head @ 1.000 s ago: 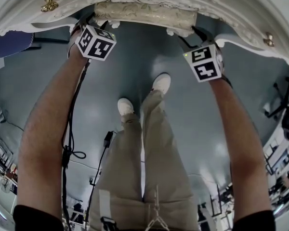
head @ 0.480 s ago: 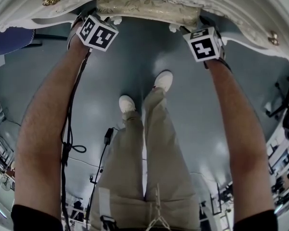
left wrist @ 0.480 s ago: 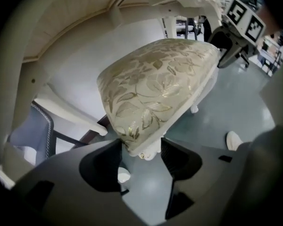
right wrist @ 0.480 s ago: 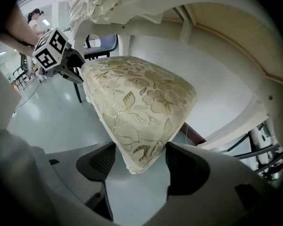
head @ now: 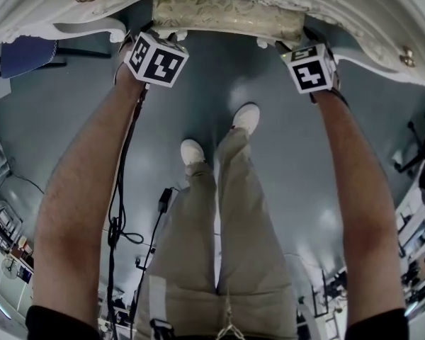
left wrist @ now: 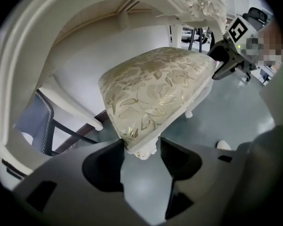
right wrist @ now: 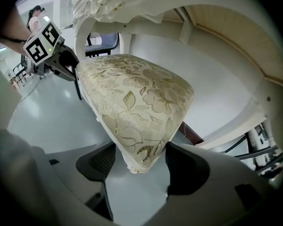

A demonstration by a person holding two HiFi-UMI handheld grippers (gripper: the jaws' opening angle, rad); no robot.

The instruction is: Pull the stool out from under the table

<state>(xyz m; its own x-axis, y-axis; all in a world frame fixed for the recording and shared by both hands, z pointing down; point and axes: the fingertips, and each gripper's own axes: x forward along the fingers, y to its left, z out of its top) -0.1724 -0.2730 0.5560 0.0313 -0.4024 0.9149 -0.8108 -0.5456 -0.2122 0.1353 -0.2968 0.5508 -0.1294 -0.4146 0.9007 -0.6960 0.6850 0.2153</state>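
Note:
The stool [head: 227,13] has a cream seat with a gold flower pattern and white carved feet. It stands under the ornate white table [head: 49,16], with only its near edge showing in the head view. My left gripper [head: 154,44] is at the seat's left near corner and my right gripper [head: 306,48] at its right near corner. In the left gripper view the corner [left wrist: 139,147] sits between wide jaws, with a gap on the right side. In the right gripper view the other corner [right wrist: 141,149] fills the space between the wide jaws. Neither pair visibly presses.
The person's legs and white shoes [head: 191,151] stand on the grey floor just behind the grippers. A black cable [head: 120,211] hangs along the left arm. A blue chair [head: 25,55] stands left of the table and an office chair [head: 418,147] at the far right.
Both grippers have moved forward to the stool's near corners. The right one travelled further and now sits against the seat's right end.

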